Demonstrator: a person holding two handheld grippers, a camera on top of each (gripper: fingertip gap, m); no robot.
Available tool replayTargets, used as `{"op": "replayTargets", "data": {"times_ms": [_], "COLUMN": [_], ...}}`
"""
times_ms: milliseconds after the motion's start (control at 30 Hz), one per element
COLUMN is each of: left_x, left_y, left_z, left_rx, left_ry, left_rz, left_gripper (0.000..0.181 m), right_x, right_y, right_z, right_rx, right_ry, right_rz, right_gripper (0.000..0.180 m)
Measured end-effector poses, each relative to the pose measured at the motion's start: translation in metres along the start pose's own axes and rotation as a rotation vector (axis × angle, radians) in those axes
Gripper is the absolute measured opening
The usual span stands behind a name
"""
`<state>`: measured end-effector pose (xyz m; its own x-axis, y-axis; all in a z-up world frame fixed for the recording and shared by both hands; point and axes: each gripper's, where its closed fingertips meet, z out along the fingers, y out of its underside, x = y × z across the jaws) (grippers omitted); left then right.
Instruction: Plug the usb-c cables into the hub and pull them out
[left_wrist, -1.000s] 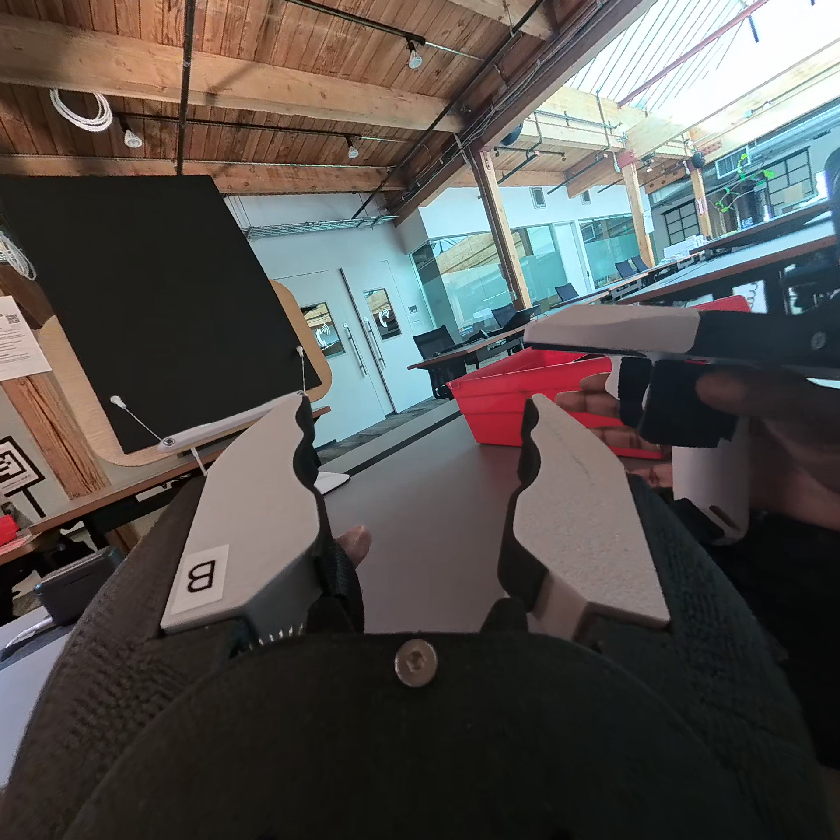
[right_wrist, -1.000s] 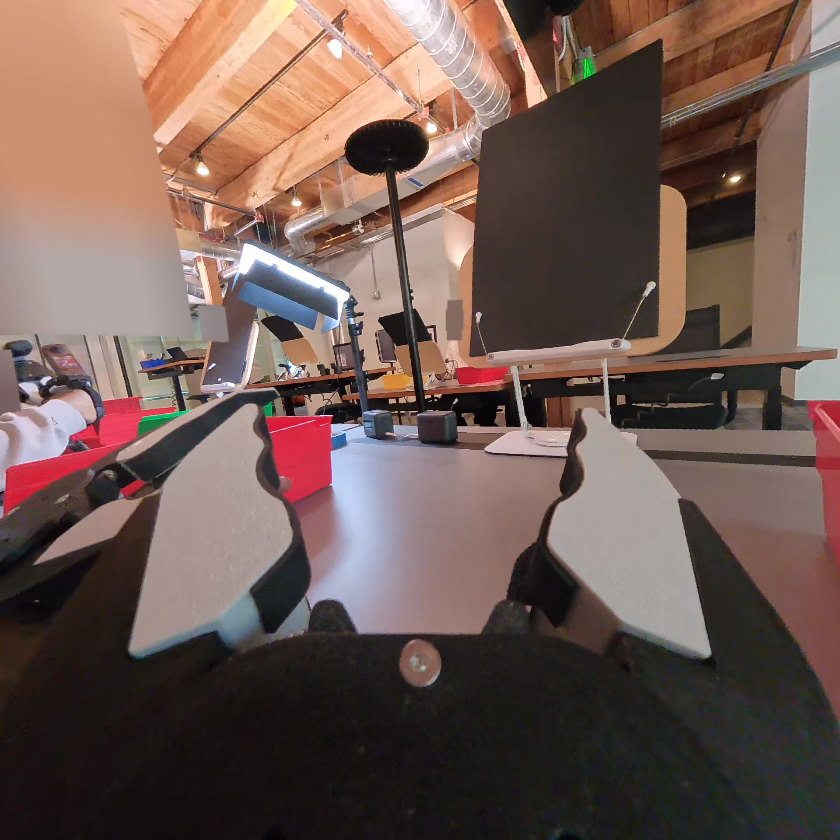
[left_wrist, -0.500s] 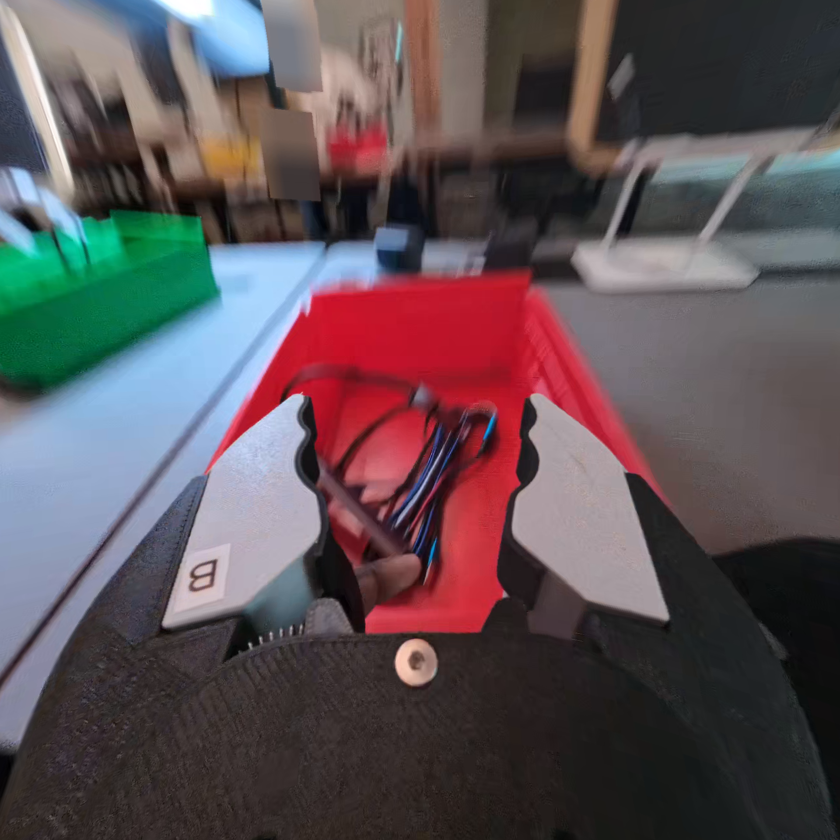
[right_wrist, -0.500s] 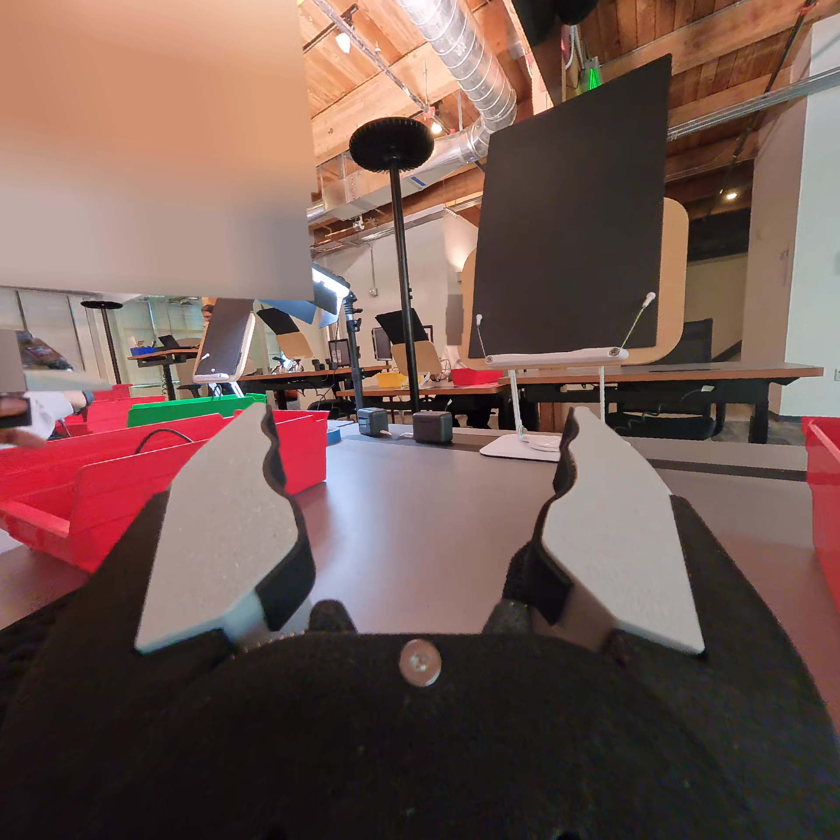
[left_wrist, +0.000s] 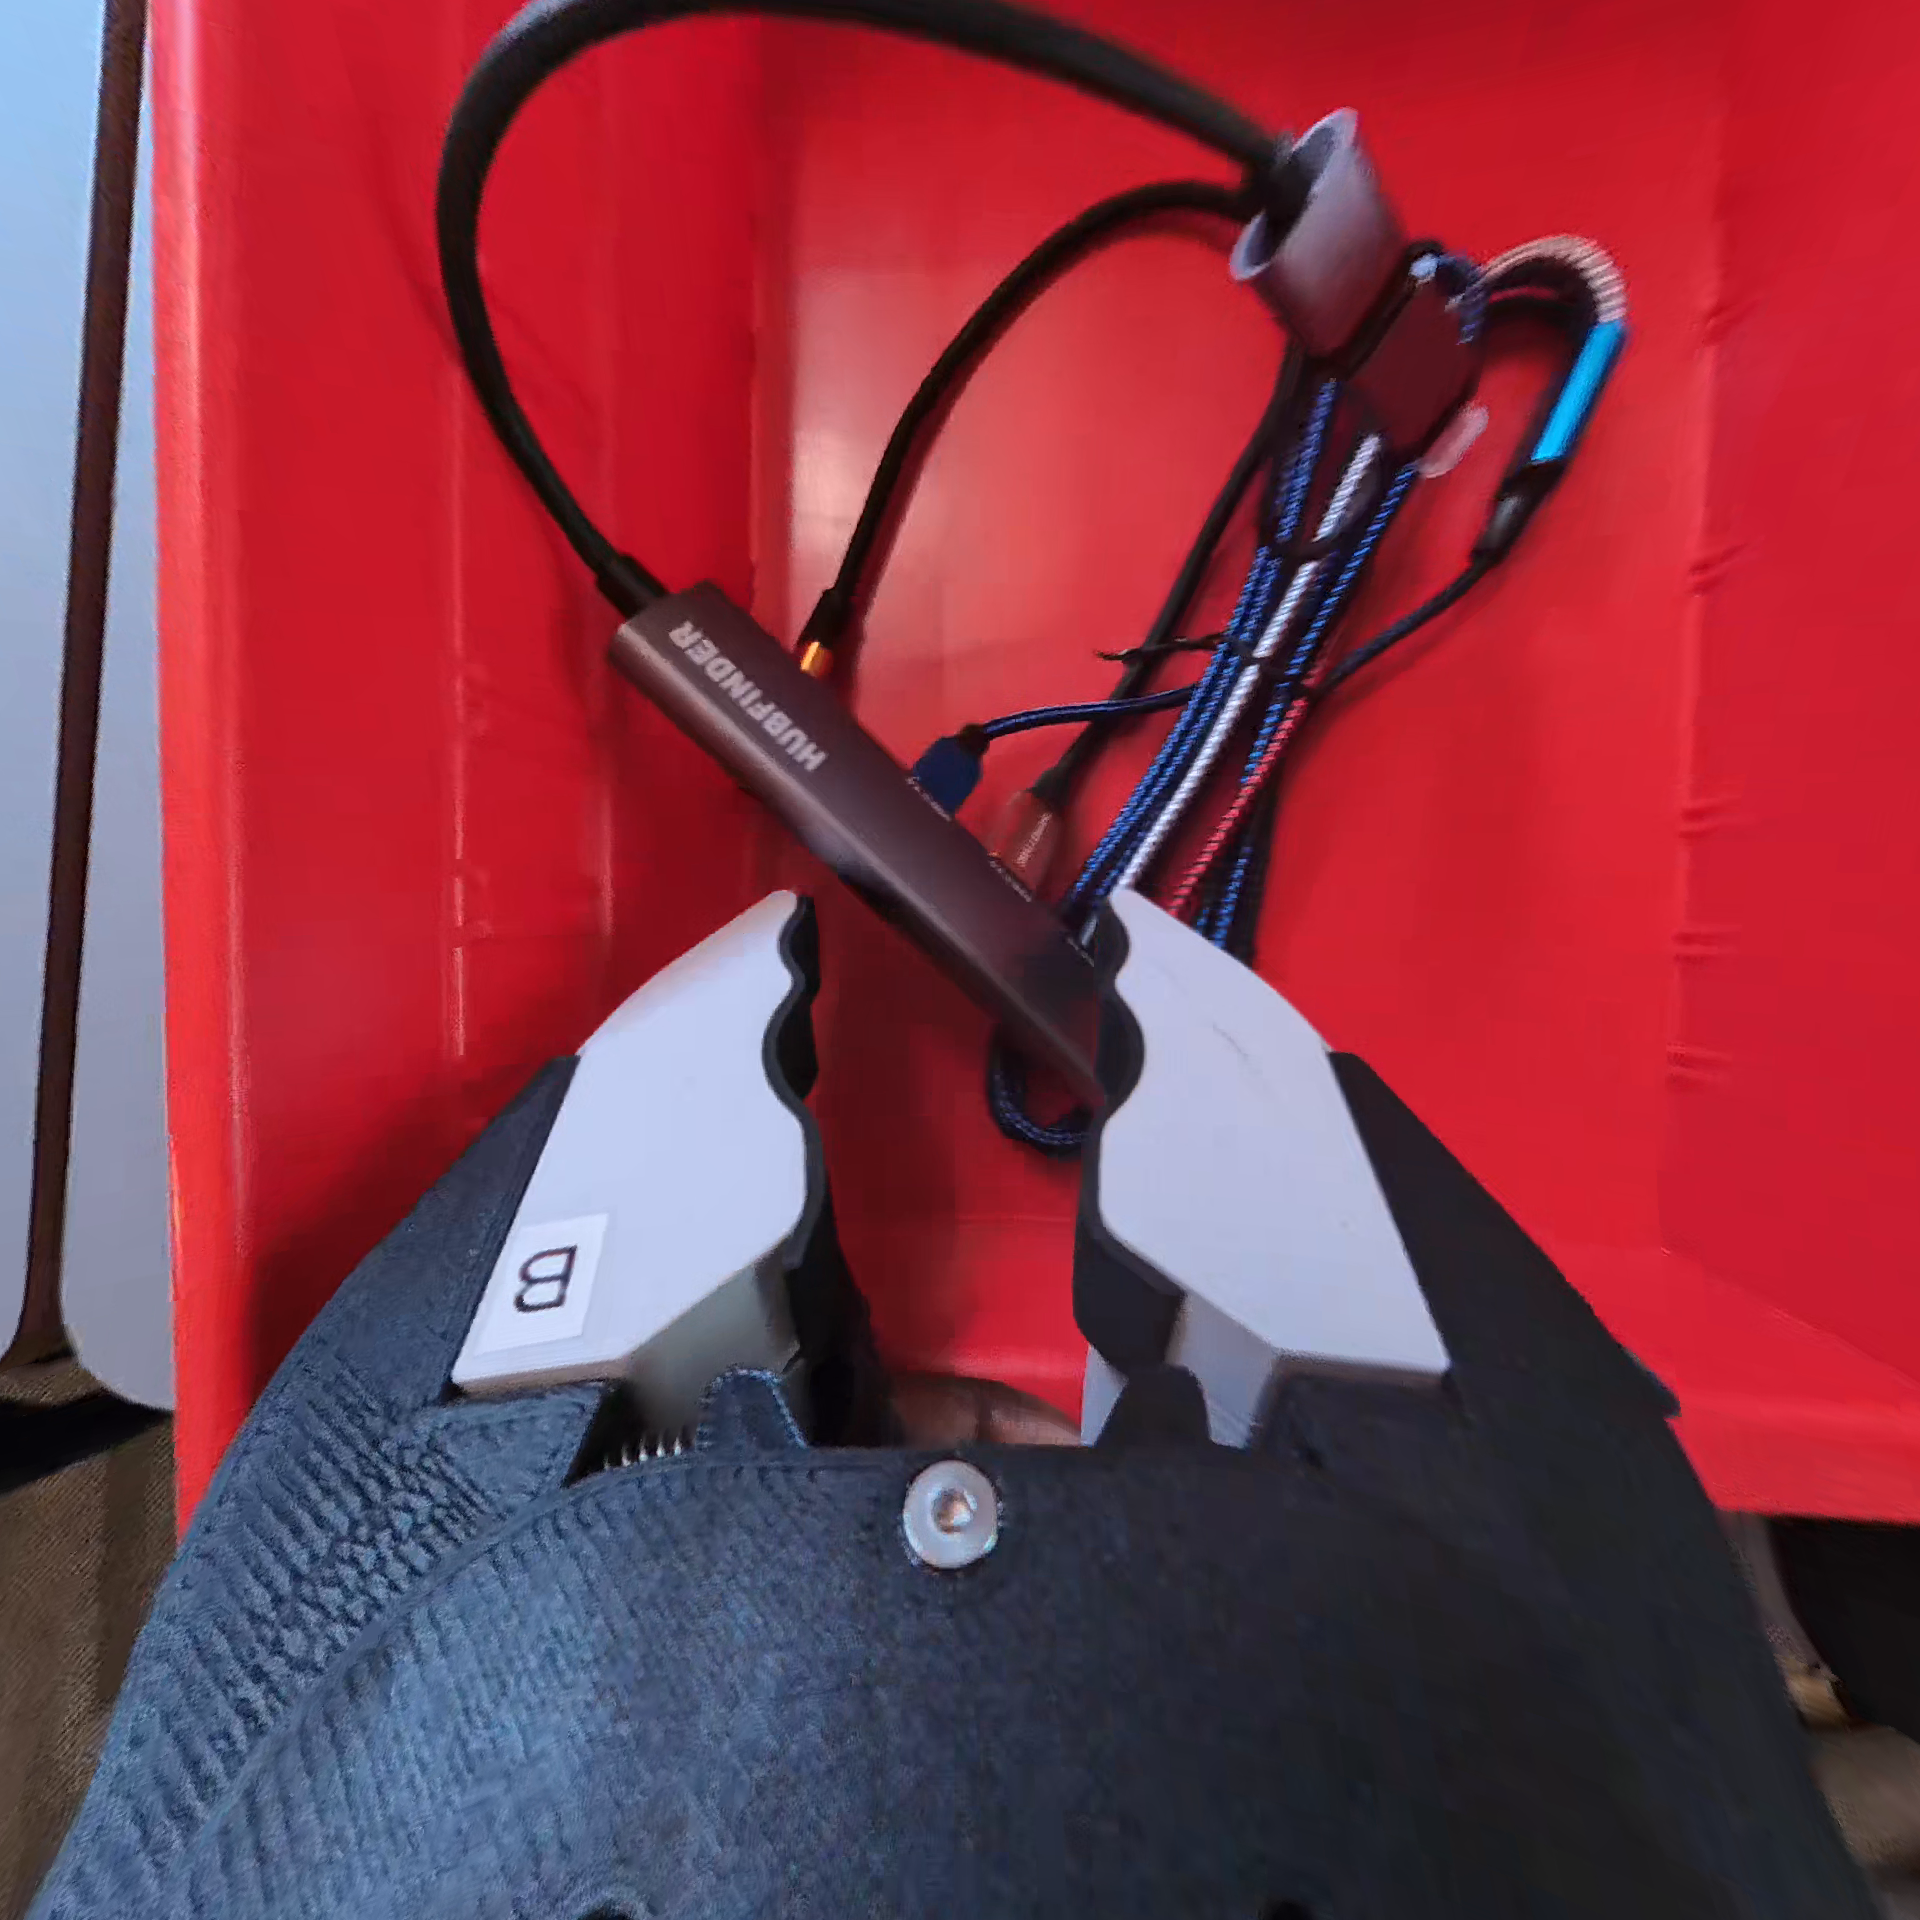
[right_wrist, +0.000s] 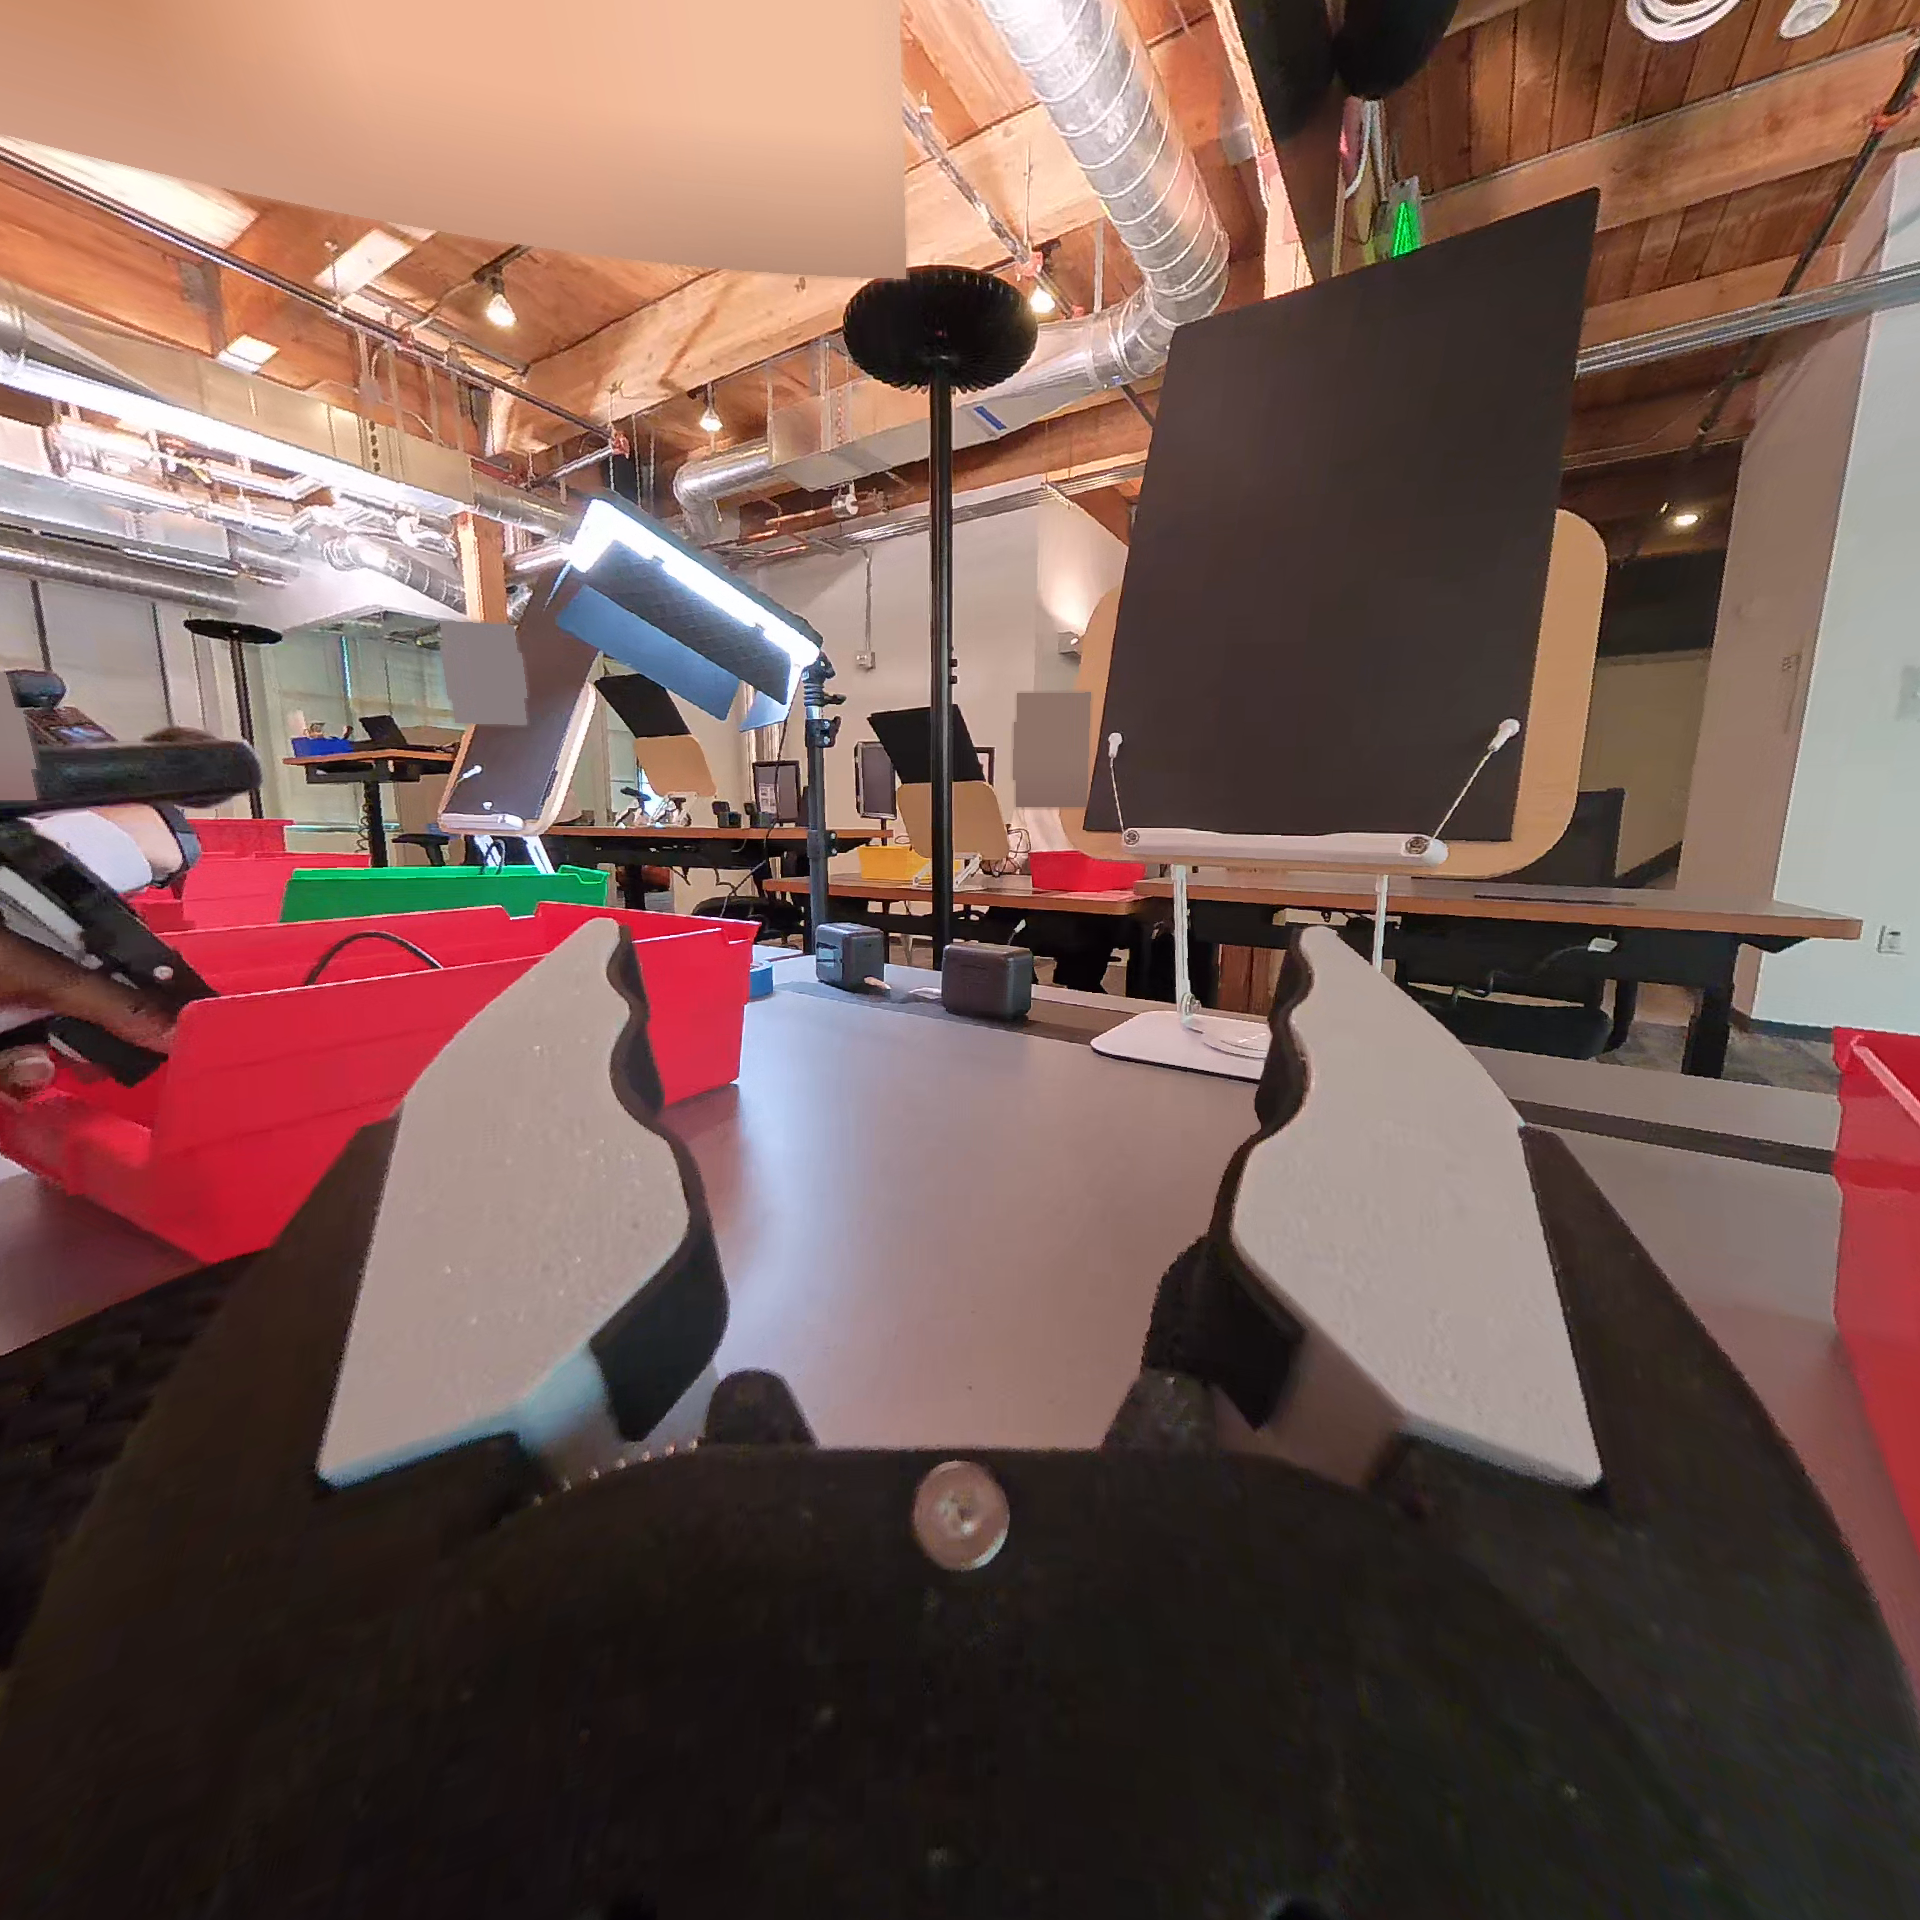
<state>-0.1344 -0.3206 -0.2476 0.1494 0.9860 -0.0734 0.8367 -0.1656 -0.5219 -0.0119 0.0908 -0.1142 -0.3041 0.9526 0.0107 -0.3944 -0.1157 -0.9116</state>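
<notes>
While your left gripper (left_wrist: 951, 925) is down inside the red bin (left_wrist: 364, 727), nothing is gripped yet: its fingers (left_wrist: 686, 1143) stand apart with the near end of the USB hub (left_wrist: 862, 831) lying diagonally between the tips. That end looks close to or touching the right finger; I can't tell whether there's real contact. Clear gap on the left-finger side.

Hub's own black braided lead (left_wrist: 499, 312) loops up and away beyond the fingertips. The bundle of braided USB-C cables (left_wrist: 1247, 665), blue, white and red, runs just past the right finger, tied together. Two connectors, one blue (left_wrist: 951, 774) and one copper (left_wrist: 1029, 826), sit against the hub's side past the fingertips; blur hides whether they're seated in ports or just lying there.

Your right gripper (right_wrist: 956, 1029) is spread wide and empty, hovering over the bare grey table (right_wrist: 935, 1143), well apart from the bin, with nothing between its fingers.

Status, my read: at the very start. Hub and cables are in the bin, not laid out on the table. Everything's left: grab the hub, get a cable end, plug each one, then pull each out.
</notes>
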Motion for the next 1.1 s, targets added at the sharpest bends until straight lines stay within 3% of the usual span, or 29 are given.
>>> {"op": "replayTargets", "data": {"times_ms": [67,200,300,500,733,1100], "left_x": [-0.002,0.003,0.004,0.024,0.04,0.059], "left_y": [-0.001,-0.008,-0.032,-0.076,-0.097,-0.099], "left_z": [0.005,0.005,-0.01,-0.059,-0.128,-0.184], "left_rx": [-0.003,0.049,0.263,0.683,1.135,1.388], "left_ry": [-0.014,-0.007,-0.046,-0.06,0.345,0.662], "left_rz": [0.008,0.049,0.088,0.208,-0.084,-0.198], "left_gripper": [0.049,0.025,0.009,0.008,0.008,0.008], "right_x": [0.001,0.002,0.002,0.002,0.001,-0.001], "right_y": [0.0,-0.001,-0.001,0.0,0.0,0.001], "right_z": [0.0,-0.001,-0.001,-0.001,-0.001,-0.001], "right_rx": [0.003,0.006,0.007,0.004,0.004,0.002], "right_ry": [0.002,0.003,0.004,0.003,0.003,0.002], "right_rz": [0.006,0.018,0.02,0.016,0.011,-0.009], "right_gripper": [0.112,0.111,0.109,0.106,0.104,0.102]}}
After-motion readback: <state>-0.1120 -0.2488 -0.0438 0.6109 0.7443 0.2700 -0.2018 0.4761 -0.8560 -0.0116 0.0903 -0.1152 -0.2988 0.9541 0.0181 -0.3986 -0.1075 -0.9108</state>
